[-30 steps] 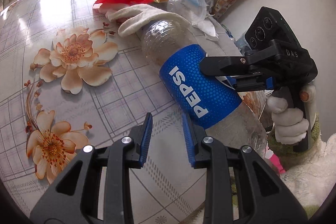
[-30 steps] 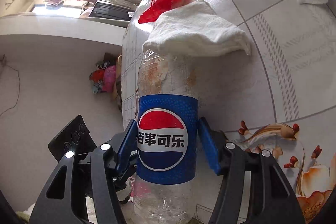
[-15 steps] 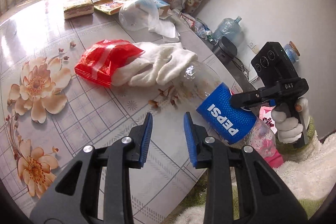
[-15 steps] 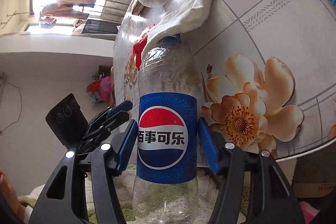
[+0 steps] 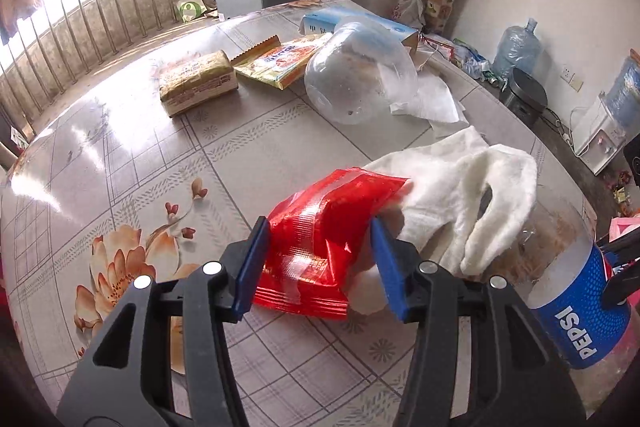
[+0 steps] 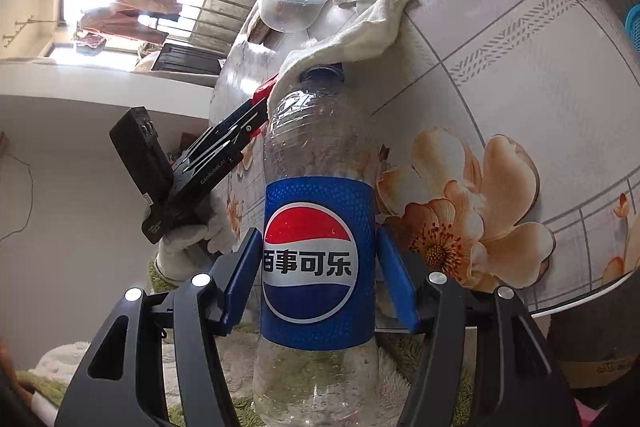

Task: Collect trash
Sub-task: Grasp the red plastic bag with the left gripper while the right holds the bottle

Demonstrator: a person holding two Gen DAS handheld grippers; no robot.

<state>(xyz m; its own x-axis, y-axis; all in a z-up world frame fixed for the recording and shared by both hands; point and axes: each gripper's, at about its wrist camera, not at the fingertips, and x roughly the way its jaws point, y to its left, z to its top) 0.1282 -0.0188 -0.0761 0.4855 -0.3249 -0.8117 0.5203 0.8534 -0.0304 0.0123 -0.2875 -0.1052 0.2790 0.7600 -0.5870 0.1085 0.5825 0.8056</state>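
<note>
Left wrist: left hand-held gripper (image 5: 316,263) opening, now astride red wrapper (image 5: 320,243) | right hand-held gripper (image 6: 318,279) clamps bottle (image 6: 318,227)

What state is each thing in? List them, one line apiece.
Pepsi bottle: empty, uncapped, clamped by the right gripper.
Red wrapper: crumpled on the table, between the left gripper's opening jaws.
White cloth: bunched, draped against the bottle's neck.
Clear plastic cup: empty, lying on its side.
Brown packet: sealed, lying flat.
Yellow wrapper: flat, torn open.
</note>
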